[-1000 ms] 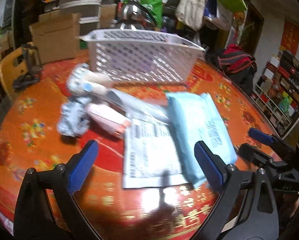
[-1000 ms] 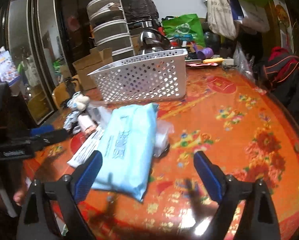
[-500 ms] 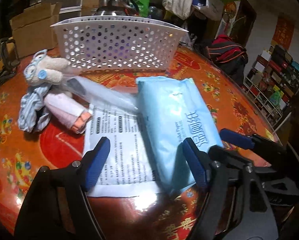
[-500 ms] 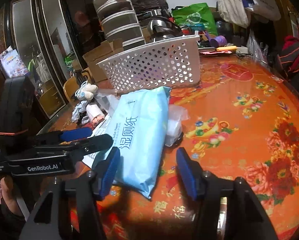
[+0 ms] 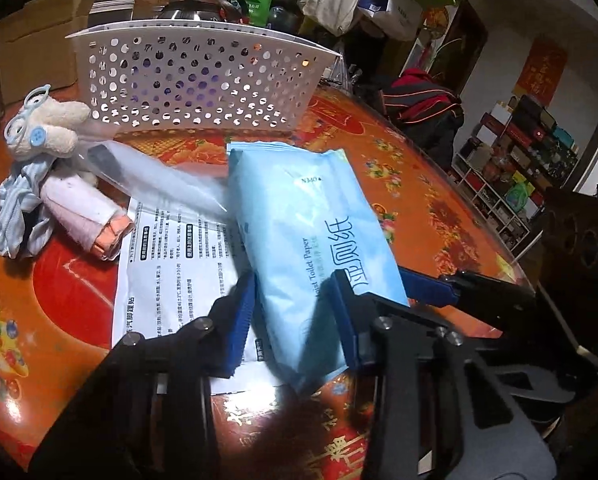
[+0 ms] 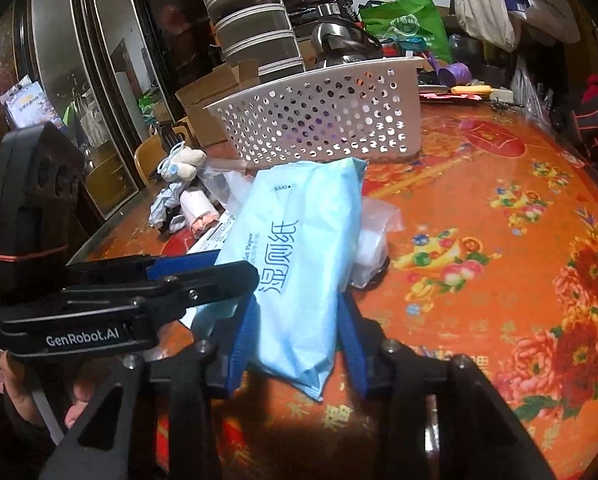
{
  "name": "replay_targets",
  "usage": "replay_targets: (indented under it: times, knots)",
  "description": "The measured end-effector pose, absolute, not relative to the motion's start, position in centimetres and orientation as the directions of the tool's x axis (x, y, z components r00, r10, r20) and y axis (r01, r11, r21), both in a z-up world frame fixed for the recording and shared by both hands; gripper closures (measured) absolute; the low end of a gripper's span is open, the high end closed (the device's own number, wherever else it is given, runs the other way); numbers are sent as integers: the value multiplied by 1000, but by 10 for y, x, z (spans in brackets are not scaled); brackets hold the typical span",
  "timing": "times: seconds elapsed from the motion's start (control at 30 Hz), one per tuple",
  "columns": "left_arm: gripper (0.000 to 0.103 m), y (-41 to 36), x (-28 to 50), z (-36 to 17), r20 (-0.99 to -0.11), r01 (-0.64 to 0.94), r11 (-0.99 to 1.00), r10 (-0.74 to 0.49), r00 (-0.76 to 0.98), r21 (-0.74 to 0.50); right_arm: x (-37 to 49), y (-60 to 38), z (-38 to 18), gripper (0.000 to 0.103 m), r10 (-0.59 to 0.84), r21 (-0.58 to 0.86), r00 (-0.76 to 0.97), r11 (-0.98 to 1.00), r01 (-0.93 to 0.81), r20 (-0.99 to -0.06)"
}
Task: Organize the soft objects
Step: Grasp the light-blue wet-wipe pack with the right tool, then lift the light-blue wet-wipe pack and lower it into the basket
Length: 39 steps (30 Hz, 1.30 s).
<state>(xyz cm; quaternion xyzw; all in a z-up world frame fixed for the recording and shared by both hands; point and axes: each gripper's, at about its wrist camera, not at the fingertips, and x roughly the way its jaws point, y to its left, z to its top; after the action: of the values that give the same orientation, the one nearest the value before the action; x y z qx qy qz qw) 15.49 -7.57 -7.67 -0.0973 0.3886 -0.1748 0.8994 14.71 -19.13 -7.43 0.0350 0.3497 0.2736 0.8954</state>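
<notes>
A light blue pack of moist toilet paper lies on the red patterned table, also seen in the right wrist view. My left gripper is shut on the pack's near end from the left side. My right gripper is shut on the same near end from the right side. A white perforated basket stands behind the pack, also in the right wrist view. A small plush toy, a striped cloth and a pink roll lie to the left.
A white printed sachet and a clear plastic bag lie under and beside the pack. Another clear bag lies to its right. Cardboard boxes, a kettle and hanging bags crowd the back. A chair stands at the left edge.
Both grippers moved forward and closed from wide open onto the near end of the blue pack.
</notes>
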Motion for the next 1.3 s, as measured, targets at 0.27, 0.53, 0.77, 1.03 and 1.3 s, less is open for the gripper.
replay_targets:
  times: [0.27, 0.53, 0.77, 1.03, 1.3]
  knots:
    - [74, -80, 152, -75, -649, 255, 918, -395, 650, -302, 145, -187, -74, 74, 493, 219, 621, 858, -465, -610]
    - [76, -74, 142, -68, -622, 272, 914, -404, 671, -300, 142, -185, -68, 80, 498, 215, 637, 856, -471, -588]
    - [77, -65, 135, -48, -580, 281, 914, -404, 707, -293, 136, -183, -54, 82, 509, 197, 659, 849, -489, -554]
    - [77, -50, 132, -10, -522, 291, 917, -395, 756, -272, 135, -172, -22, 82, 517, 168, 689, 844, -510, -508]
    - [78, -37, 142, 34, -474, 297, 920, -386, 791, -254, 145, -161, 16, 82, 522, 138, 717, 841, -523, -462]
